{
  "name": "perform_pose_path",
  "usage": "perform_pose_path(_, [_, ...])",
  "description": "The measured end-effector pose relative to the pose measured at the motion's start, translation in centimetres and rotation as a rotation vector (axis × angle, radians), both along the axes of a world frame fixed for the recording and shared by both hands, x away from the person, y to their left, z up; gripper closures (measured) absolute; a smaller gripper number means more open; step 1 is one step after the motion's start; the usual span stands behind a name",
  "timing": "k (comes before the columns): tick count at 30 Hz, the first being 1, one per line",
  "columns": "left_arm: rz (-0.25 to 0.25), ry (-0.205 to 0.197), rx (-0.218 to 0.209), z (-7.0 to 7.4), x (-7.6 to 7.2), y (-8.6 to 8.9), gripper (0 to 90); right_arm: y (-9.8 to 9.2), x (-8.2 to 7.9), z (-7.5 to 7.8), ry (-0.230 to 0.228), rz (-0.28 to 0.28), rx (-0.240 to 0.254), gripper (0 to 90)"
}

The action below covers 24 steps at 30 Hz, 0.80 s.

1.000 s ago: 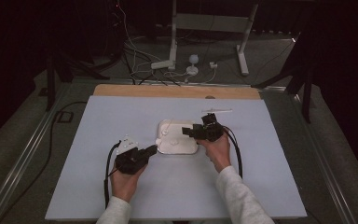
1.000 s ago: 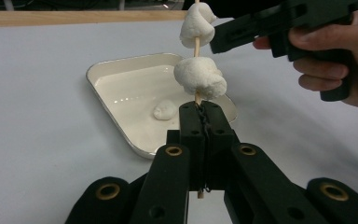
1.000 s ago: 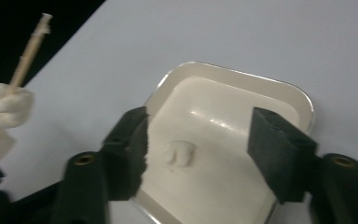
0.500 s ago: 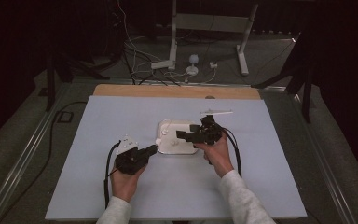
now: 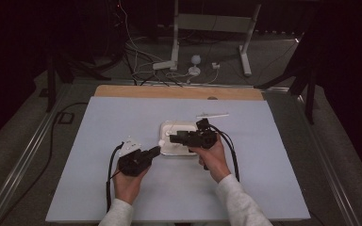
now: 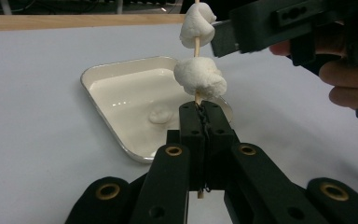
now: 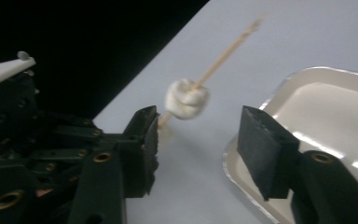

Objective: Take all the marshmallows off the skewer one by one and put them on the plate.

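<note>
Holding the skewer (image 6: 196,46) upright with the left gripper (image 6: 204,106), fingers pressed fully together on the bare lower end of the wood, just over the near rim of the tray (image 6: 102,72). Carrying two marshmallows already: a lower marshmallow (image 6: 199,77) just above the black tips and an upper marshmallow (image 6: 196,21) near the top. Leaving one loose marshmallow (image 6: 161,114) in the tray, near the middle of the table (image 5: 99,141).

Compared with a second ago, shifted a little with the right gripper (image 7: 196,126), away from the far side of the tray and toward the skewer; no visible move on the left side. Just been closing the right fingers, yet not meeting: spread apart, with the upper marshmallow seen in the gap in the right gripper view, probably a bit beyond the pads and not touched, though blurred there. Seen from the left gripper view, one right tip just beside that same piece.

Judging from this: second piece threaded, right side free or nudging it down. Likely next, going back to the tray for the last piece.
</note>
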State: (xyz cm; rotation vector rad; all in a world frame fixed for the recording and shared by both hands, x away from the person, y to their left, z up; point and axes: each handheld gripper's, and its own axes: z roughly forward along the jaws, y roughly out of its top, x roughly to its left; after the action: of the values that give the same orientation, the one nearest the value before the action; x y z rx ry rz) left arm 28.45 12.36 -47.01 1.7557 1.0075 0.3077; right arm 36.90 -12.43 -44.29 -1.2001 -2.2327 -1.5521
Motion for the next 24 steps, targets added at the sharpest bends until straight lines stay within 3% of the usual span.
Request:
perform_pose_path(4, [-0.014, -0.012, -0.005, 0.04, -0.10, -0.19, 90.0, 0.66, 0.09, -0.17, 0.026, 0.017, 0.028, 55.1])
perform_pose_path(13, [-0.024, -0.022, -0.011, -0.05, -0.18, -0.35, 90.0, 1.04, 0.37, -0.42, 0.098, 0.000, 0.093, 66.5])
perform_pose_path(17, [-0.032, -0.023, -0.014, -0.10, -0.23, -0.47, 90.0, 1.08, 0.36, -0.36, 0.096, -0.014, 0.093, 71.5])
perform_pose_path(24, [-0.037, -0.042, -0.010, 0.00, -0.40, -0.61, 90.0, 0.76, 0.10, 0.35, 0.049, -0.028, 0.078, 75.5])
